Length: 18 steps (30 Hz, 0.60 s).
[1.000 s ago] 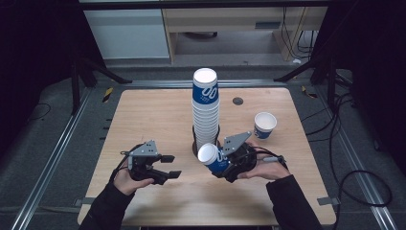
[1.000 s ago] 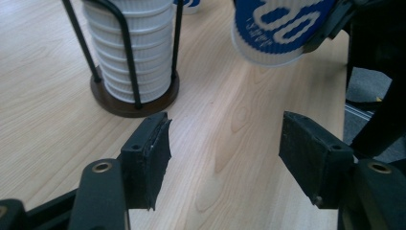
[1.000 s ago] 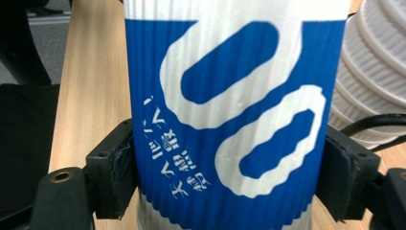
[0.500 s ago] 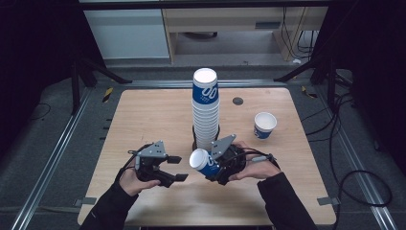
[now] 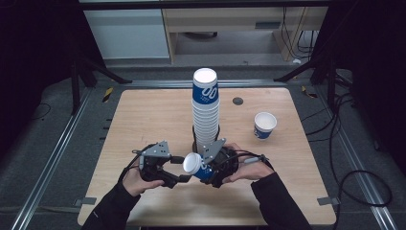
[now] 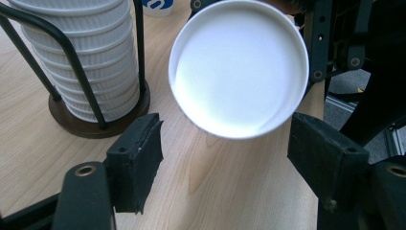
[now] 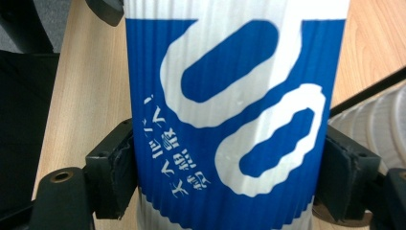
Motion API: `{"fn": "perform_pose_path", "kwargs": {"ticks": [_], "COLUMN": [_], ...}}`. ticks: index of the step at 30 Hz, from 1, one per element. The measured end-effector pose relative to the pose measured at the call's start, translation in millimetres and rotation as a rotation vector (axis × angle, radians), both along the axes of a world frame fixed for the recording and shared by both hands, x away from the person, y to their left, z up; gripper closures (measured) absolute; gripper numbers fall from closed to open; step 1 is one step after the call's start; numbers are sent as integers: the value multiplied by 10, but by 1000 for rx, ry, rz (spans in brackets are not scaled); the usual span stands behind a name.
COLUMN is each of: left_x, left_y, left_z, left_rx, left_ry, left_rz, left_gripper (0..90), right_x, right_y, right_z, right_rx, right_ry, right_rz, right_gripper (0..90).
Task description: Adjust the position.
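Right gripper view: right tongs [image 7: 225, 177] pinch blue-and-white paper cup [image 7: 230, 120] by ribbed wall; print legible. Left gripper view: cup's open white mouth [image 6: 239, 67] faces left tongs [image 6: 222, 163], just beyond pads, not touched. High view: cup held sideways above counter [image 5: 143, 120], between both tongs, before cup stack [image 5: 206, 110]. Left tongs spread, jaws just been opening, nothing between. Since earlier frame, cup shifted leftward toward left tongs.

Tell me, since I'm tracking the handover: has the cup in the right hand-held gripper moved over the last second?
Yes. The cup has shifted leftward, from beside the stack's base toward the left hand-held gripper.
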<state>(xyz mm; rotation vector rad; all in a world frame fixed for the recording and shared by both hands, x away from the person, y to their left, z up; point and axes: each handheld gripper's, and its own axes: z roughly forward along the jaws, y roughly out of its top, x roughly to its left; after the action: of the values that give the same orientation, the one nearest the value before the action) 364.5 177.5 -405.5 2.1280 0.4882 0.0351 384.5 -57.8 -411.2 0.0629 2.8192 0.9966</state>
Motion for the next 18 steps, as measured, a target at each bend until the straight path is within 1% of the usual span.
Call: {"fn": "perform_pose_path", "kwargs": {"ticks": [3, 7, 9, 13, 18], "left_x": [3, 1, 0, -2, 1], "left_y": [-31, -47, -52, -70, -80], "left_z": [-17, -23, -21, -30, -38], "left_rx": [5, 11, 8, 20, 23], "left_ry": [9, 7, 7, 5, 11], "left_rz": [-6, -8, -7, -10, -10], "left_gripper": [263, 259, 259, 254, 247], "right_x": [-14, -17, -22, -23, -30], "right_y": [51, 91, 120, 153, 191], "right_z": [-17, -36, -57, -71, -79], "right_rx": [-7, -13, -31, -38, -48], "right_ry": [-4, -6, -5, -5, -5], "right_rz": [12, 22, 22, 25, 34], "right_gripper": [209, 209, 209, 210, 210]}}
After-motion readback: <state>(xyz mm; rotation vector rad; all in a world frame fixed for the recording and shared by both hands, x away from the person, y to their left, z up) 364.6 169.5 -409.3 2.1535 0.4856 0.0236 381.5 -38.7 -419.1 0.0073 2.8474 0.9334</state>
